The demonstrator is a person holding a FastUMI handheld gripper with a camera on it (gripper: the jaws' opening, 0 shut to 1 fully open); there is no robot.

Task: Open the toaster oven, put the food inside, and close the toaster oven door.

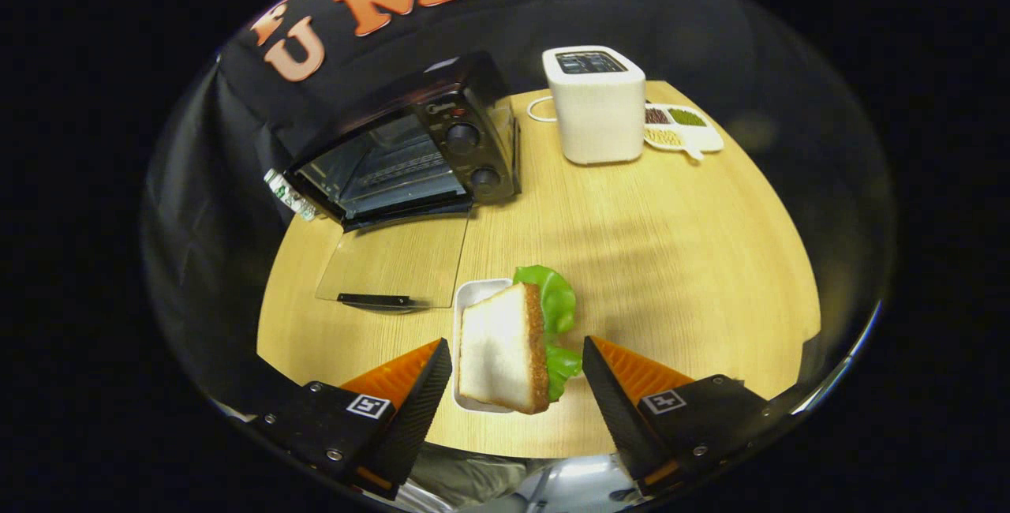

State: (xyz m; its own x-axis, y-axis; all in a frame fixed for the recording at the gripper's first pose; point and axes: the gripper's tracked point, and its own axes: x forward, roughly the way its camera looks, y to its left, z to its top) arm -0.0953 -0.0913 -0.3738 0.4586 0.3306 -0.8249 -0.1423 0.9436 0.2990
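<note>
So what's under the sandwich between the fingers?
The sandwich rests on a small white tray, between the open gripper fingers, neither touching it. Only the tray's far corner and near rim show; the rest is covered. Lettuce pokes out.

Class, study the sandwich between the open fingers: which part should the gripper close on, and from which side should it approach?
Grip the sandwich across its two flat bread faces, near mid-height, coming from above with the gripper as it sits now. It stands on edge in the small white tray, one face toward each open finger, lettuce on the far face. Squeeze gently, probably.
</note>
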